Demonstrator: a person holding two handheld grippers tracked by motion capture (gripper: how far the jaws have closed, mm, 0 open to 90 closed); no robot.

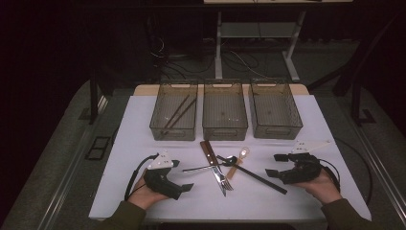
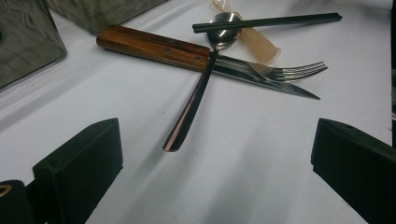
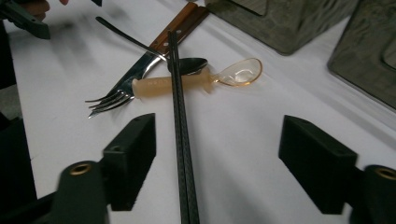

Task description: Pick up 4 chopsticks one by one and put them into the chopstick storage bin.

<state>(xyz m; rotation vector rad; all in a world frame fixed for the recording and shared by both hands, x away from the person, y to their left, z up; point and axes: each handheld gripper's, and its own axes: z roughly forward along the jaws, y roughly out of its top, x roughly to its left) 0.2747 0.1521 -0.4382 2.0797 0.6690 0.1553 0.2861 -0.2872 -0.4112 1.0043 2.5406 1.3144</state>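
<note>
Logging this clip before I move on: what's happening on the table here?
A person holds a hand-held gripper in each hand over a pile of crossed cutlery on a white table, in front of three bins. The right hand-held gripper straddles the black chopsticks without gripping them. The left hand-held gripper stands open, facing the metal spoon. Two chopsticks already lie in the left bin.

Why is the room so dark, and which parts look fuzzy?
High view: dim, only the white table lit. Left gripper view: glare on the fork, near jaws soft. Right gripper view: the right hand-held gripper blurs at bottom left, chopsticks sharp.
</note>
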